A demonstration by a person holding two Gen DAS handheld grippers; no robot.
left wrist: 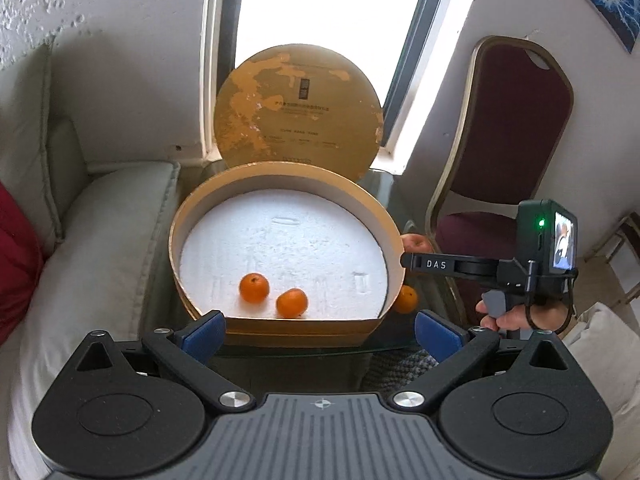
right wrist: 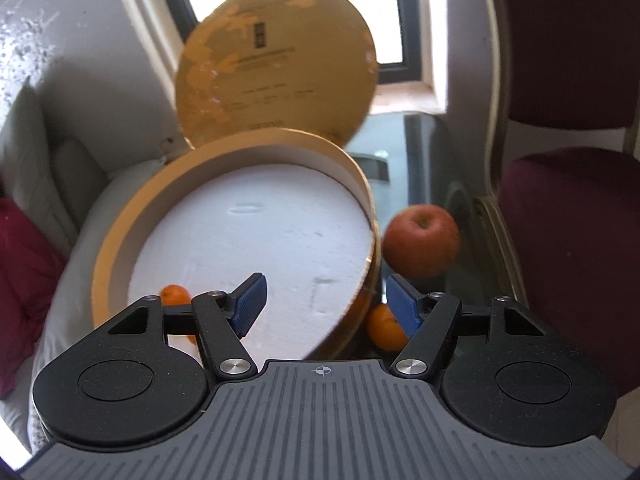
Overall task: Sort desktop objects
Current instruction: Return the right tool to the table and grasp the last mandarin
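Hovering with jaws wide apart and empty, the right gripper [right wrist: 322,300] straddles the round gold cardboard box [right wrist: 120,236] rim — likely reaching for the small orange tangerine [right wrist: 382,328] outside, right of it — while the left gripper [left wrist: 318,330], equally spread, waits near.

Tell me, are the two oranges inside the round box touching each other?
Apart. The left wrist view shows white foam between the left orange and the right orange in the box.
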